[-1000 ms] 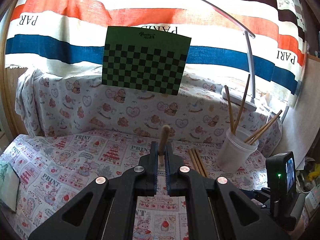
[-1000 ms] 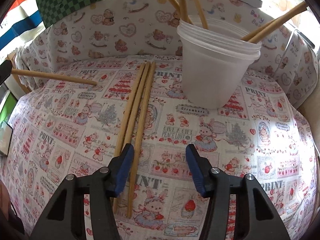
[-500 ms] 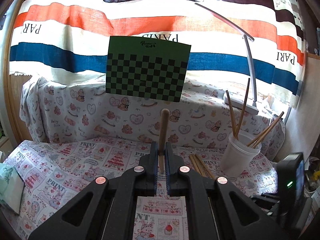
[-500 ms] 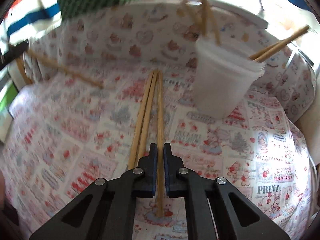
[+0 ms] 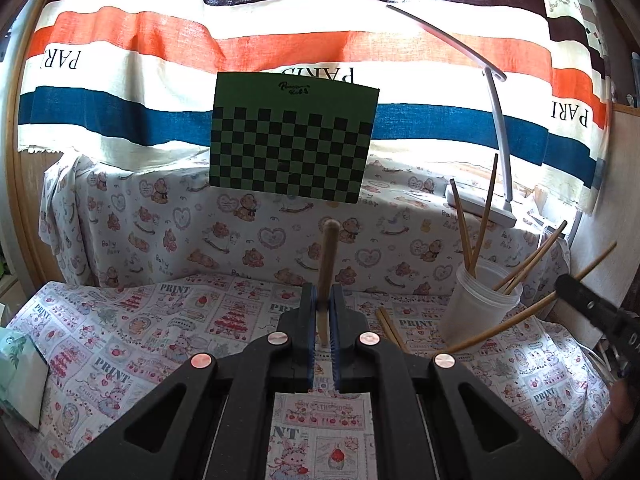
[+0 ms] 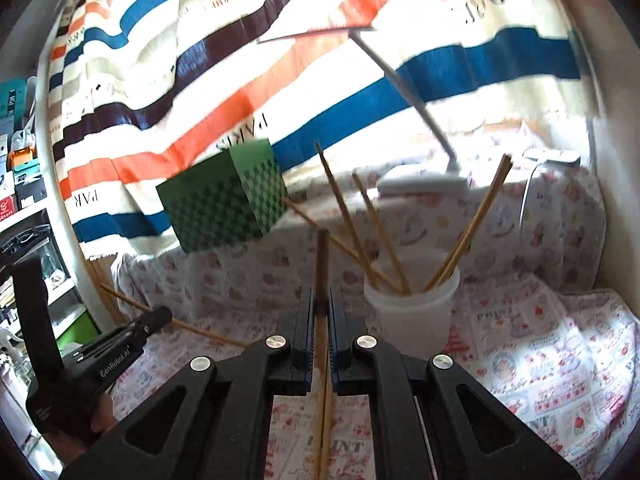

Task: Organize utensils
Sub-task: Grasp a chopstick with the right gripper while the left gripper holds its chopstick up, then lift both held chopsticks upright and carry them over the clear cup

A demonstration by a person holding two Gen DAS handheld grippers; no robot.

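The fingers of the left gripper are closed on one chopstick, held nearly upright with its rounded end up. The fingers of the right gripper are likewise pressed shut on another stick, which runs forward between them and points toward the cup. Each tool clamps its stick near the middle, probably so it stays steady and can be tipped end-first into the cup.

Largest in view is the striped cloth hung across the back, with a green checkerboard in front of it. Below is the desk, covered in a printed cartoon fabric that also drapes a raised ledge behind. A white lamp arcs over the right side.

The white cup stands on the desk to the right, already holding several sticks that lean outward. From the left camera, a few loose ones lie on the fabric just beside the cup. So the sorting looks partly done: some in, two in hand, a few left.
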